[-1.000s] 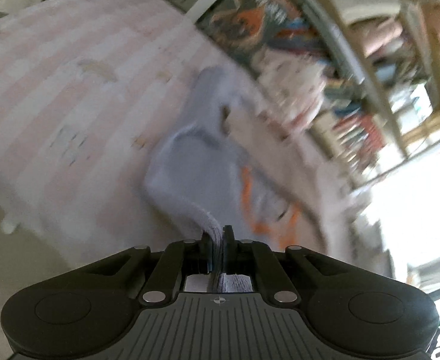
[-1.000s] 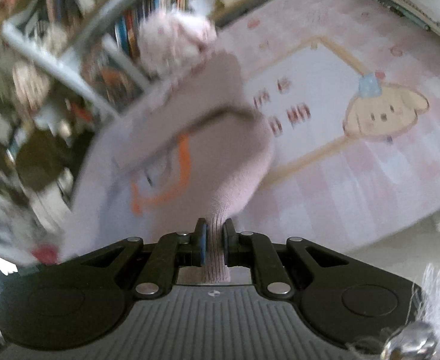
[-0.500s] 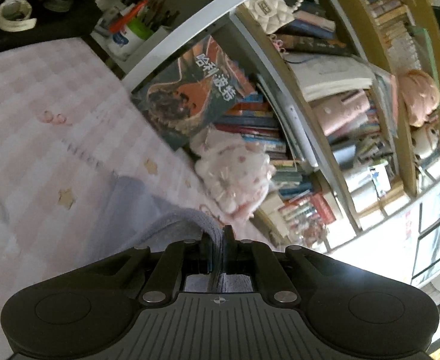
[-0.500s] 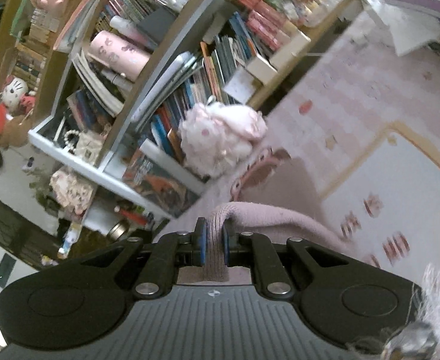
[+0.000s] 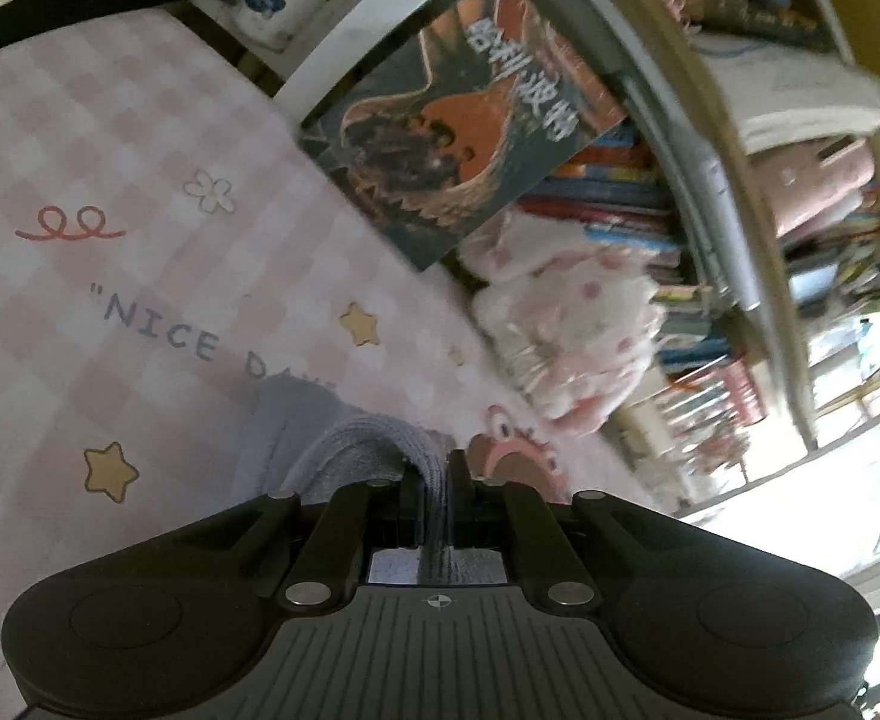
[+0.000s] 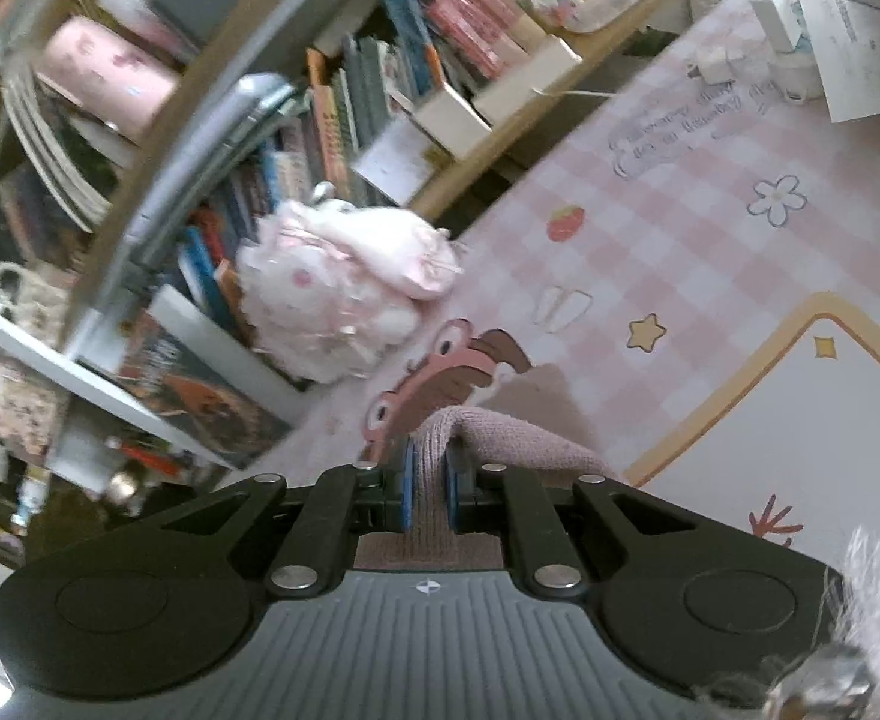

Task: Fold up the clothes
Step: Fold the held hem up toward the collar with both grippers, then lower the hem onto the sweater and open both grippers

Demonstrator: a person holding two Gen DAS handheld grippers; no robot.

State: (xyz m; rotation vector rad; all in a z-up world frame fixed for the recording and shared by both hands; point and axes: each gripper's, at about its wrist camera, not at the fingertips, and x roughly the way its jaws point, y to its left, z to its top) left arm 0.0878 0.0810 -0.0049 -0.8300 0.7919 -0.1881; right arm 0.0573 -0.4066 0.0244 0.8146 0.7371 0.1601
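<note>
A pale lavender-grey knit garment (image 5: pixel 344 444) is pinched at its ribbed edge in my left gripper (image 5: pixel 434 480), which is shut on it; the cloth drops below the jaws out of sight. My right gripper (image 6: pixel 431 468) is shut on another part of the same garment (image 6: pixel 517 426), which looks pinkish there. Both grippers hold it above a pink checked mat (image 5: pixel 110 276) that covers the table, also seen in the right wrist view (image 6: pixel 679 228). Most of the garment is hidden under the grippers.
A bookshelf (image 5: pixel 709 192) packed with books stands behind the mat, with a pink-and-white plush toy (image 5: pixel 571 324) at its foot, seen also in the right wrist view (image 6: pixel 344 294). A leaning book (image 5: pixel 469 132) is beside it. Papers and a charger (image 6: pixel 787 18) lie far right.
Both grippers have lifted and tilted up with the garment: a second ago it hung spread in front of them, now only its pinched edges show and the shelf fills the view.
</note>
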